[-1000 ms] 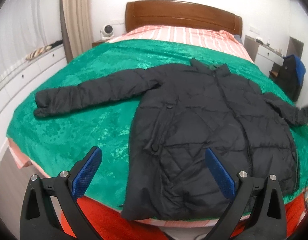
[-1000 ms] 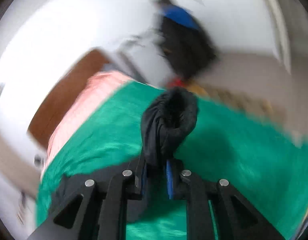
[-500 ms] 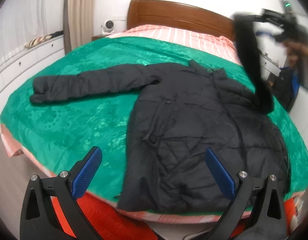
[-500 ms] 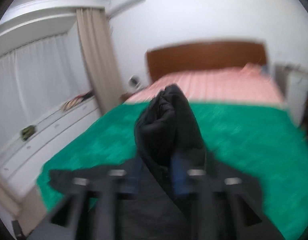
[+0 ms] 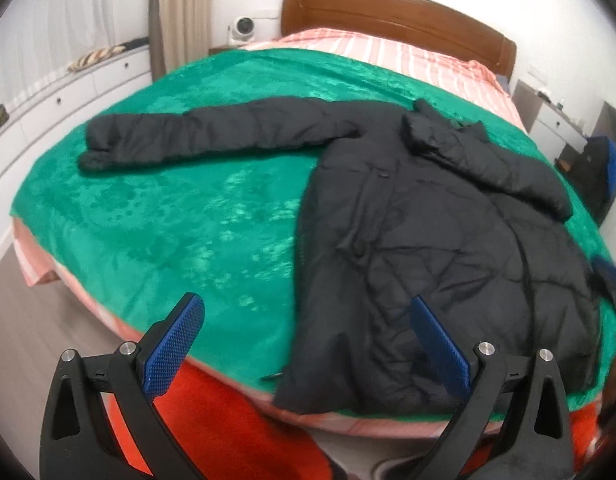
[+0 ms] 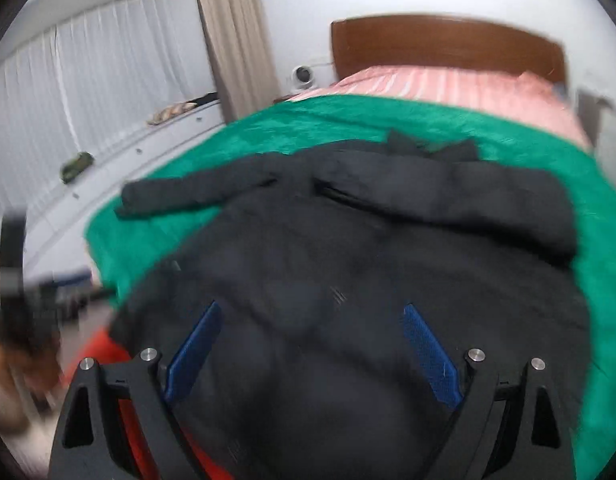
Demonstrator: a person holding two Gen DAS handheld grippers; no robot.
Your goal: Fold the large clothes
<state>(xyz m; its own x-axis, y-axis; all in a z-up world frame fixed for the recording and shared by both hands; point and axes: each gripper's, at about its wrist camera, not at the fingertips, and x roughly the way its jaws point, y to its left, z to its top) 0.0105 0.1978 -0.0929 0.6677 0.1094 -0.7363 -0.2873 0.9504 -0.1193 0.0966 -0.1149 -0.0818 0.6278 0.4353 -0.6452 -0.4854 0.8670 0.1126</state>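
Both the left gripper [image 5: 308, 344] and right gripper [image 6: 308, 352] are hovering wide open and empty over the black coat [image 5: 428, 240], which is lying on the green blanket [image 5: 167, 220]; one sleeve [image 5: 488, 164] is lying folded across the chest, the other sleeve [image 5: 203, 136] is stretching out flat, probably awaiting its fold.

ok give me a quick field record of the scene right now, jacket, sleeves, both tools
garment: black puffer jacket, laid flat, front up
surface: green blanket on the bed
right sleeve: folded across the chest
left sleeve: stretched out sideways on the blanket
left tool: open, empty, near the hem
right tool: open, empty, above the lower body of the jacket
folds done: one sleeve
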